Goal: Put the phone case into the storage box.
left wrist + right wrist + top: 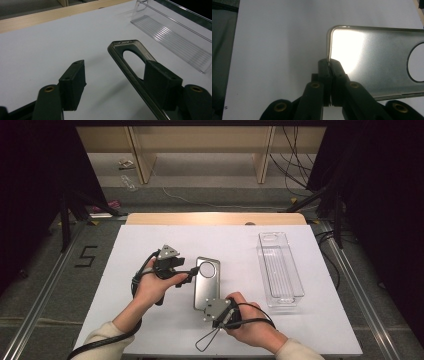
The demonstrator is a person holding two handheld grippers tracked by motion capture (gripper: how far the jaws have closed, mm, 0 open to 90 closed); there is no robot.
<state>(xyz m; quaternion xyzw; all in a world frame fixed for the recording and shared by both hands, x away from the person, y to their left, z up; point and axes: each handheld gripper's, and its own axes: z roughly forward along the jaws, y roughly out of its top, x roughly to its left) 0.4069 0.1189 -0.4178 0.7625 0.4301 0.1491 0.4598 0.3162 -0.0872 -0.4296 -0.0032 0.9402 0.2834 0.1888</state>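
A grey translucent phone case [206, 285] with a round camera hole lies open side up on the white table [150, 245], in the middle. My right gripper [211, 307] is shut on the case's near end; in the right gripper view its jaws [329, 61] pinch the rim at a corner of the case [374, 62]. My left gripper [192, 270] comes in from the left with its jaws apart. In the left gripper view the case's long side rim [125, 62] runs between them [115, 66], one jaw inside the case and one outside.
A clear plastic tray [261, 255] stands empty to the right of the case, lengthwise, also seen in the left gripper view [175, 40]. A wooden strip [215, 218] borders the table's far edge. A cable loop [205, 340] lies by the near edge.
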